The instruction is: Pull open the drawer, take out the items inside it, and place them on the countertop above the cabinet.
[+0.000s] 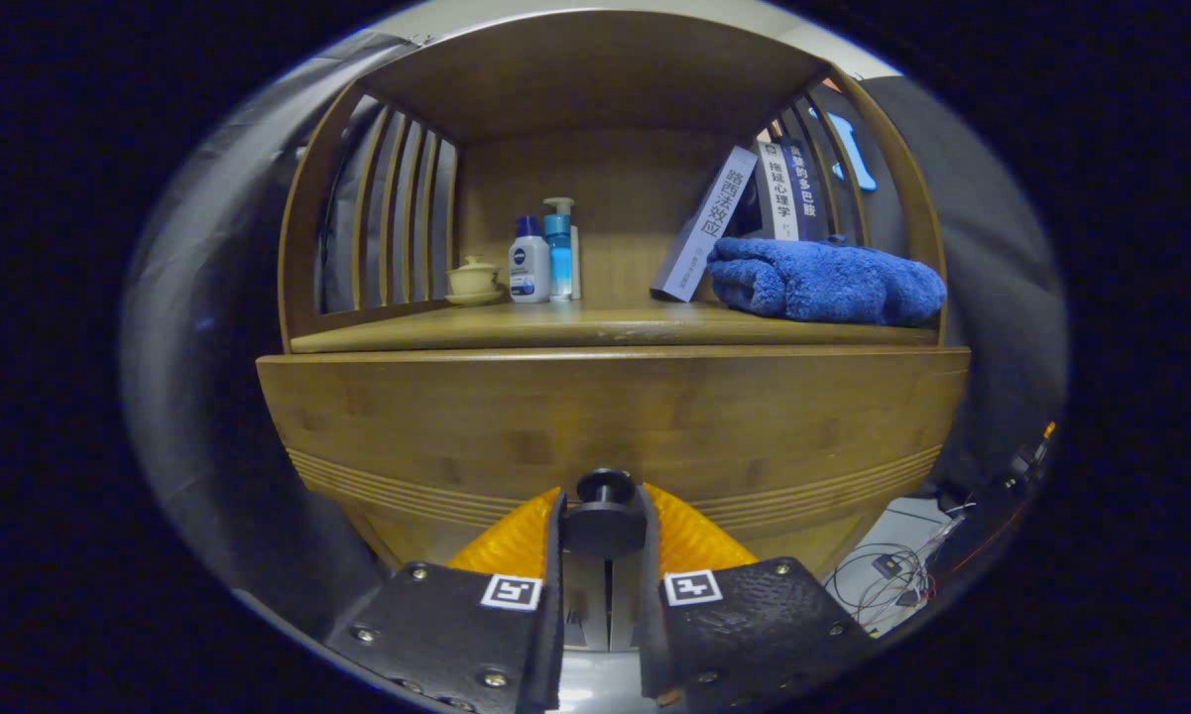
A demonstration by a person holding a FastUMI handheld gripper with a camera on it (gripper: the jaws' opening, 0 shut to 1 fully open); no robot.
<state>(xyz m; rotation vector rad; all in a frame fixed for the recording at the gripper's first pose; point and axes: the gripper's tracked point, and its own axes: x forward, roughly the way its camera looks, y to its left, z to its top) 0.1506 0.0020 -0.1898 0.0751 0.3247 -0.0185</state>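
Wooden drawer (610, 426): tongs (605, 516) clamp its round knob (605, 511).

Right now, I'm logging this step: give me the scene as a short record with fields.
gripper: gripper with jaws shut on the drawer knob
drawer: drawer front looks closed
countertop: countertop holds a lidded cup, two bottles, leaning books, a blue towel
drawer contents: hidden
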